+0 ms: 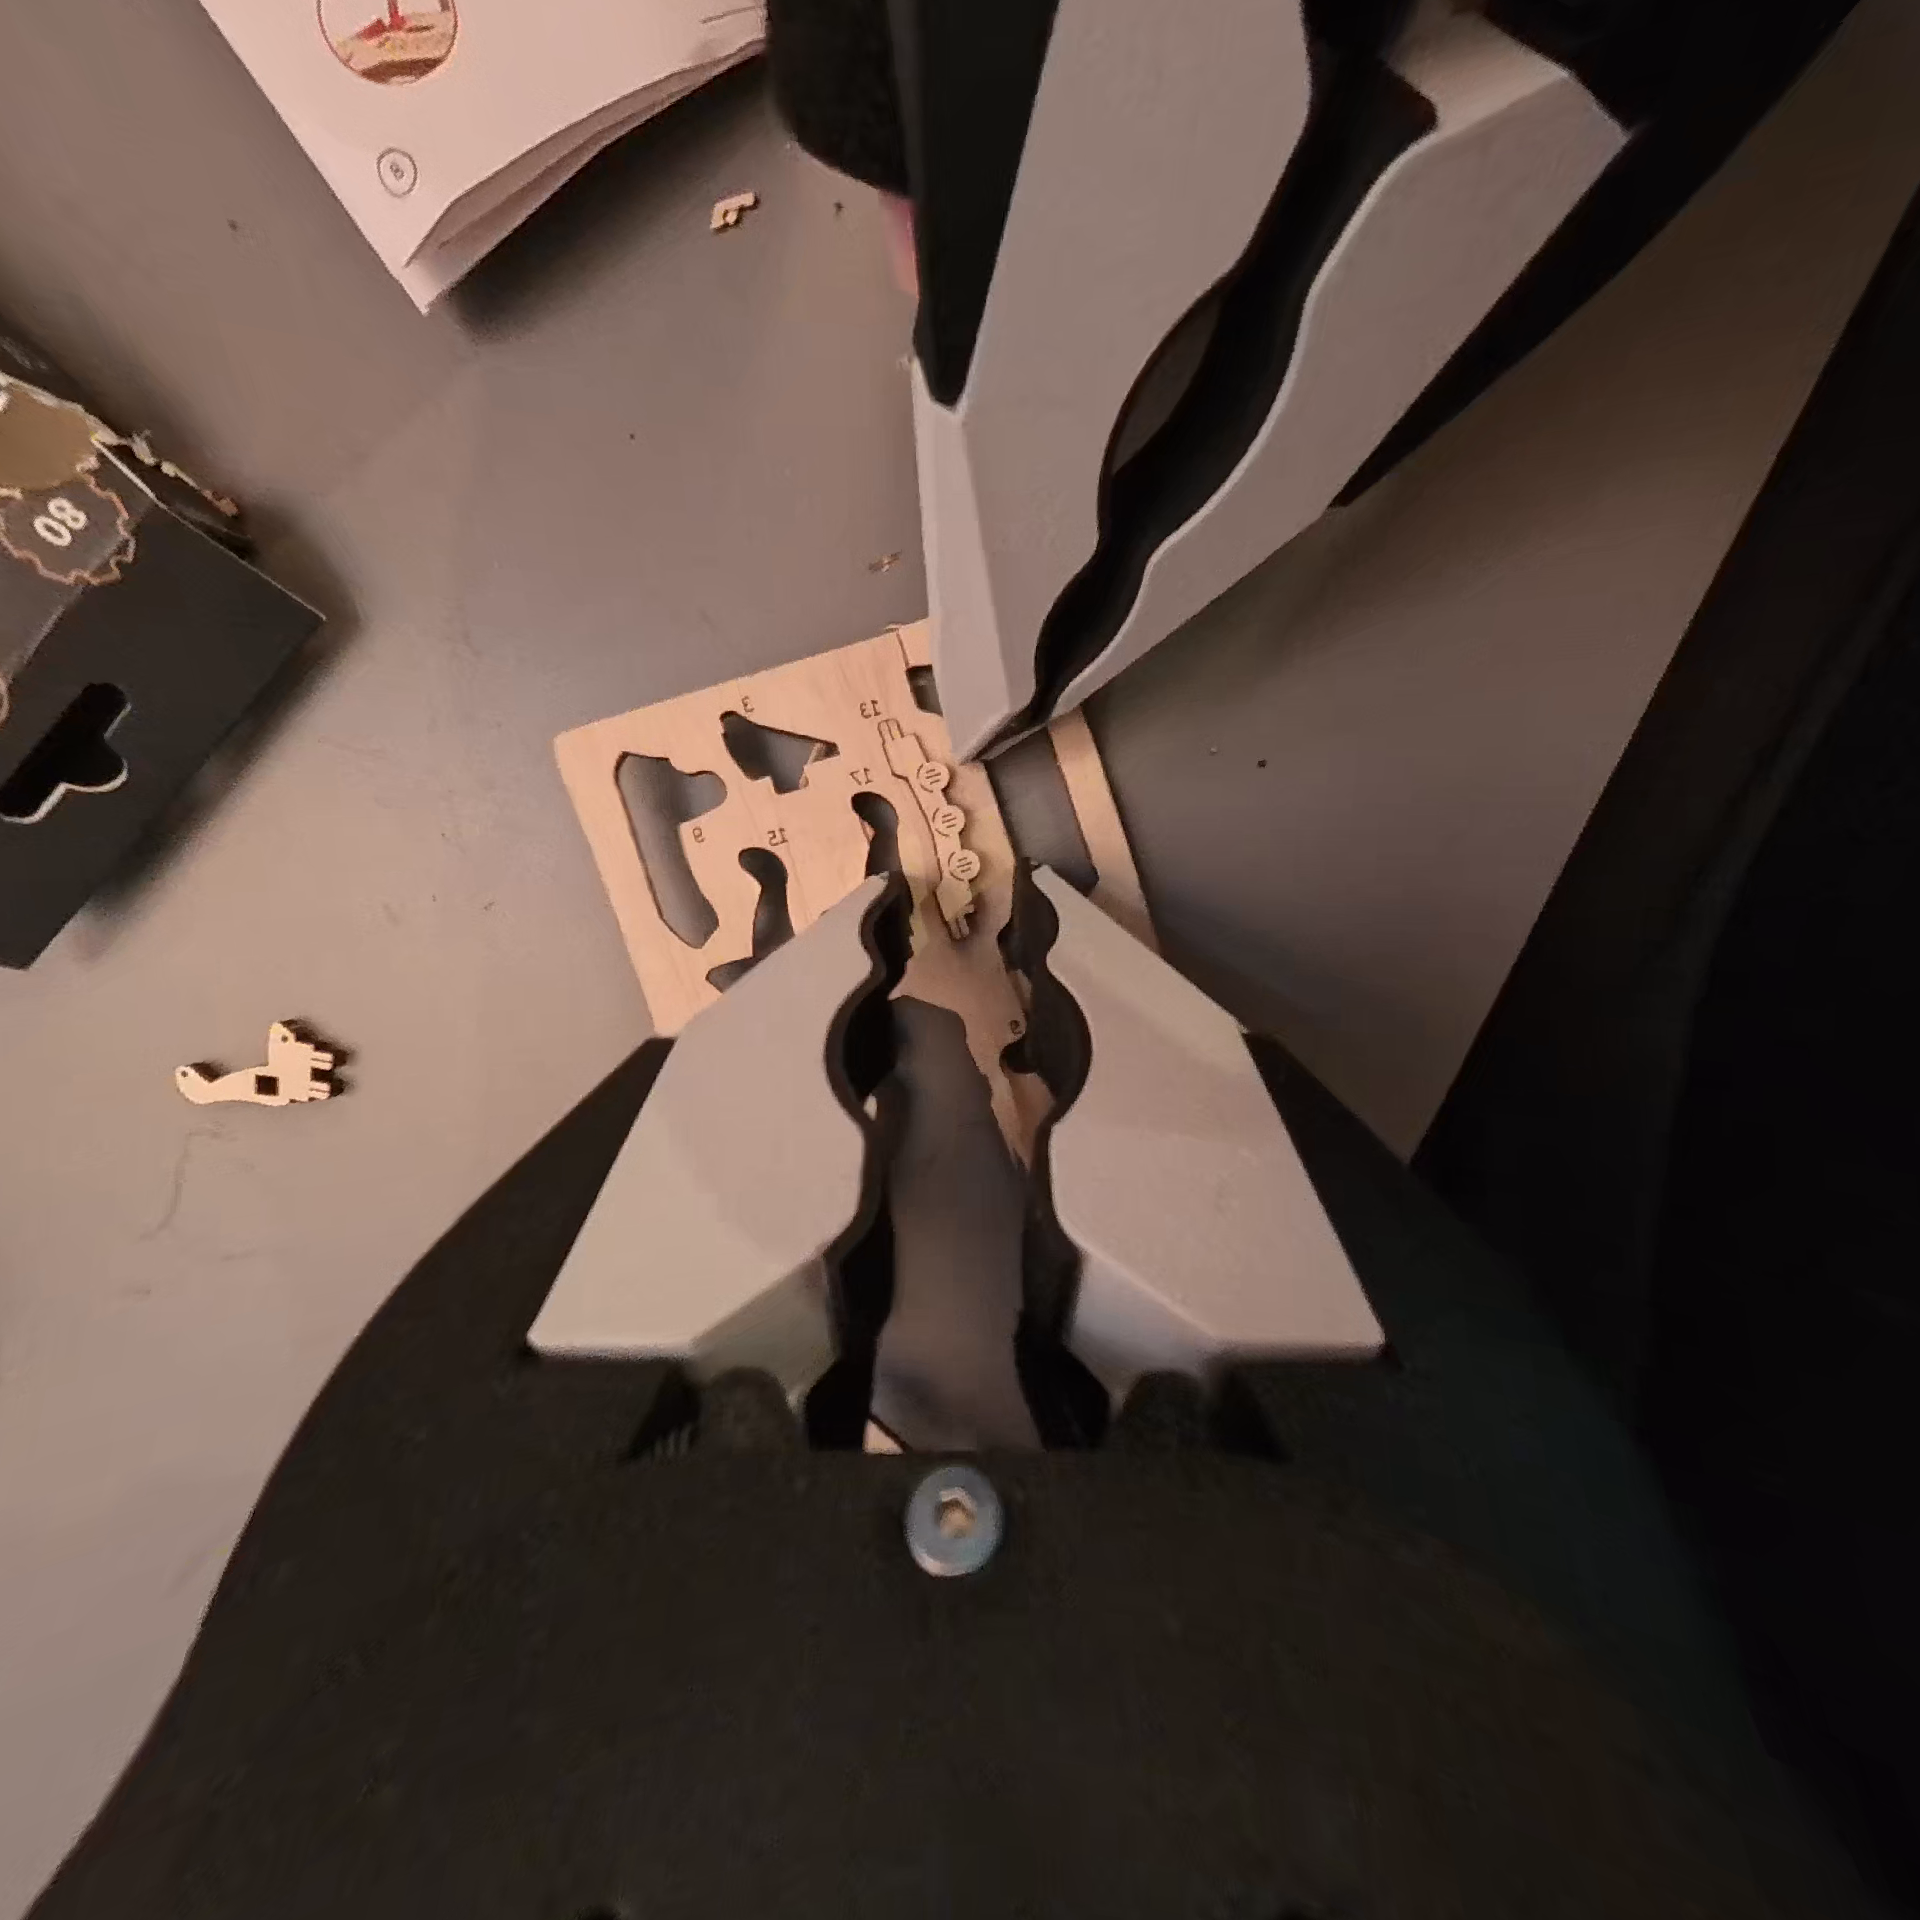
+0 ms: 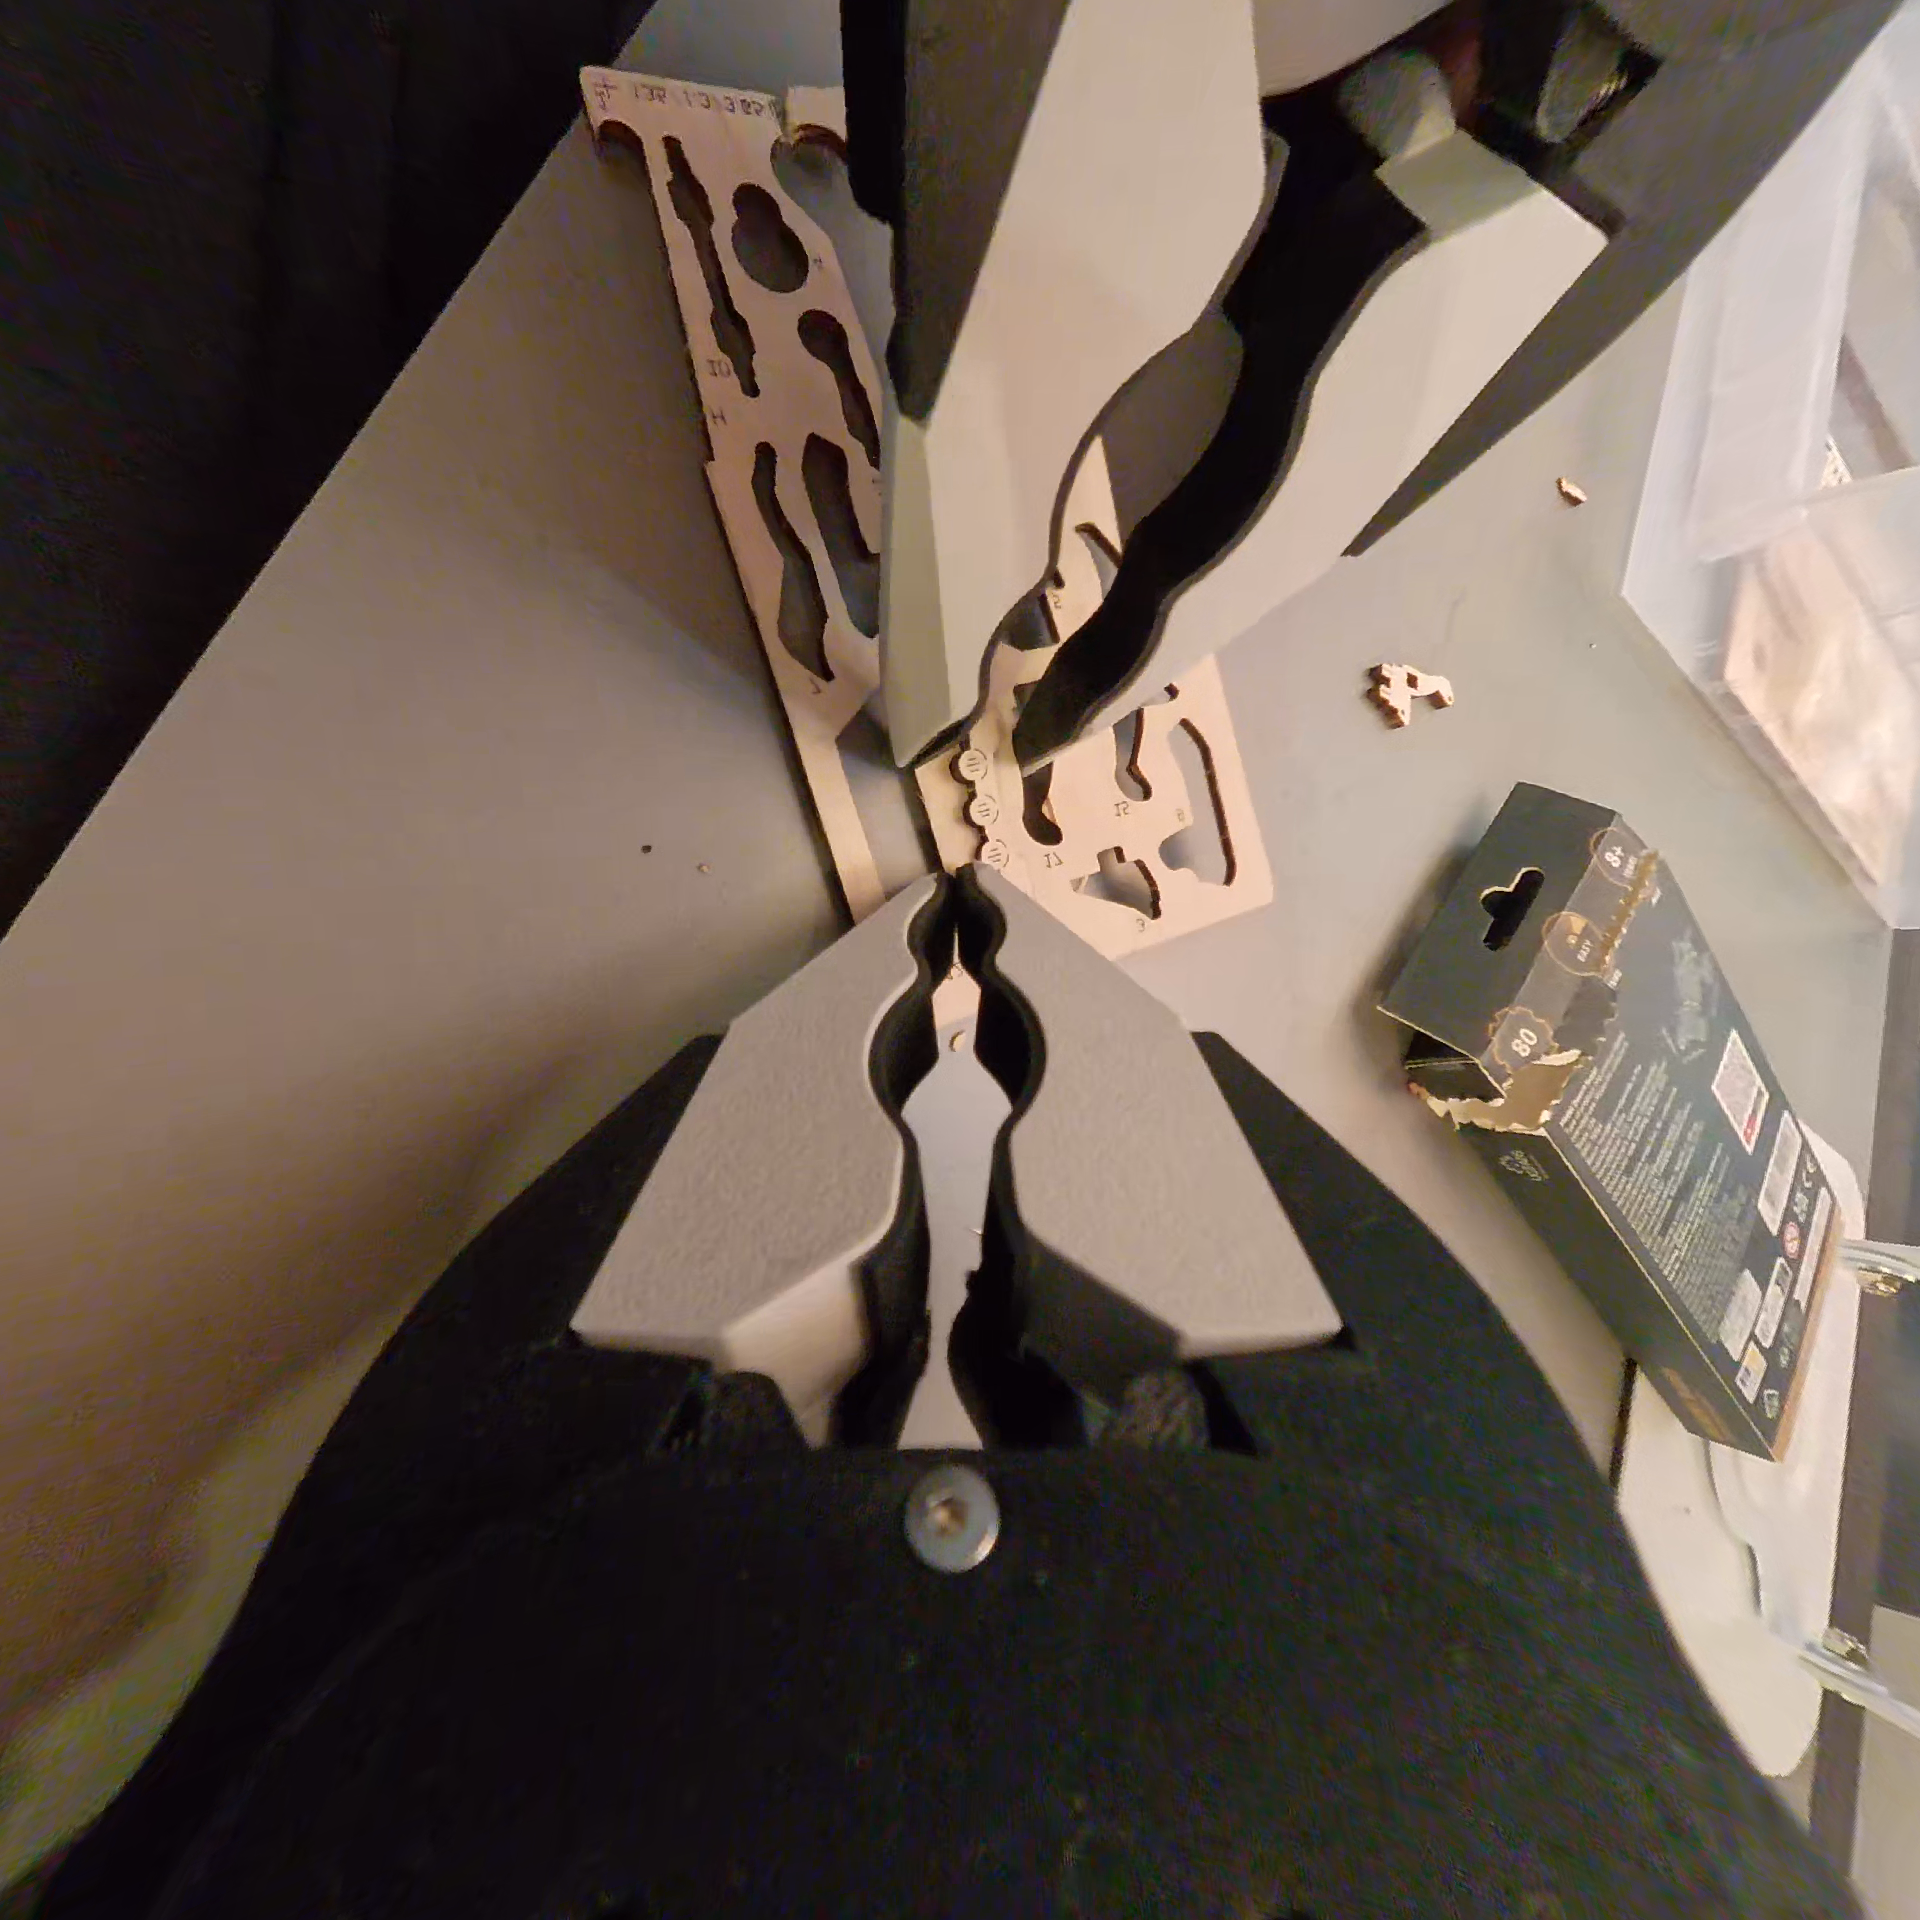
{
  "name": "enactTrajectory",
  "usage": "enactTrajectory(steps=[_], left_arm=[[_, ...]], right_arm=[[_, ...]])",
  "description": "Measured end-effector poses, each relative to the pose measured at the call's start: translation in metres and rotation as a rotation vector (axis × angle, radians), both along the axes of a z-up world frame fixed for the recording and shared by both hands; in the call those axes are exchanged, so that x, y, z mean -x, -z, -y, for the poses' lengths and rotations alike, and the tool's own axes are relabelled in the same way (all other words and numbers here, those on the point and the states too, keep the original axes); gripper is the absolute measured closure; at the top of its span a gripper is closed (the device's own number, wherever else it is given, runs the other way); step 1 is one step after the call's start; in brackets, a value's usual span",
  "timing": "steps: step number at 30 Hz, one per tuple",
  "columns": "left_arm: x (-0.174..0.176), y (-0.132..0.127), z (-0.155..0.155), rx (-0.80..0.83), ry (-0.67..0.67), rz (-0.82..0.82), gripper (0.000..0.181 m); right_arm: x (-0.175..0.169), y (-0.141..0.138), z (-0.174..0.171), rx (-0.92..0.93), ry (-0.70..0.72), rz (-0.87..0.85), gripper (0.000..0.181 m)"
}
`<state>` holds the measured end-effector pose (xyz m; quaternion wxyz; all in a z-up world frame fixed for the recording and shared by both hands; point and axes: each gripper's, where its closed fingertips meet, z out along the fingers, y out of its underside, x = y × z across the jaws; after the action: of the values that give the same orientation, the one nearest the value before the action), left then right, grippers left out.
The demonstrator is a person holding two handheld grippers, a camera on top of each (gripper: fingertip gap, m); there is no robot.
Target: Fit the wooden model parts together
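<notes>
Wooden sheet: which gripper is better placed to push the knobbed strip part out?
Right, probably. The right gripper is shut, with its tips at the end of the knobbed strip, which sits in the wooden sheet. The left gripper is open and straddles the sheet, so it is better suited to steadying.

printed dark box (image 2: 1621, 1132), numbered wooden sheet (image 1: 748, 831)

Pale plywood sheet (image 1: 727, 831) lying flat on grey table (image 1: 468, 623), riddled with emptied cut-outs and etched marks. Long notched strip with three round discs (image 1: 940, 821) still seated in sheet near its edge, running roughly lengthwise. Small loose piece (image 1: 265, 1075) with toothed end and square hole lying flat on table, well apart from sheet; second, longer punched-out sheet (image 2: 748, 395) beside first.
</notes>
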<state>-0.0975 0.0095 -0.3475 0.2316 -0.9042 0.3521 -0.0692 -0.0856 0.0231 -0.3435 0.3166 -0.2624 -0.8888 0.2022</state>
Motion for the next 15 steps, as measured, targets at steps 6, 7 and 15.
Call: enactTrajectory(steps=[6, 7, 15], left_arm=[[0.0, -0.004, 0.001, -0.059, 0.055, -0.055, 0.165], [0.0, -0.005, 0.001, -0.059, 0.049, -0.04, 0.165], [0.001, -0.005, -0.001, -0.083, 0.067, -0.043, 0.174]], right_arm=[[0.0, 0.0, 0.0, 0.007, -0.002, 0.001, 0.181], [0.0, 0.0, 0.0, 0.007, -0.003, 0.001, 0.181], [0.0, 0.0, 0.0, 0.016, 0.0, 0.003, 0.181]])
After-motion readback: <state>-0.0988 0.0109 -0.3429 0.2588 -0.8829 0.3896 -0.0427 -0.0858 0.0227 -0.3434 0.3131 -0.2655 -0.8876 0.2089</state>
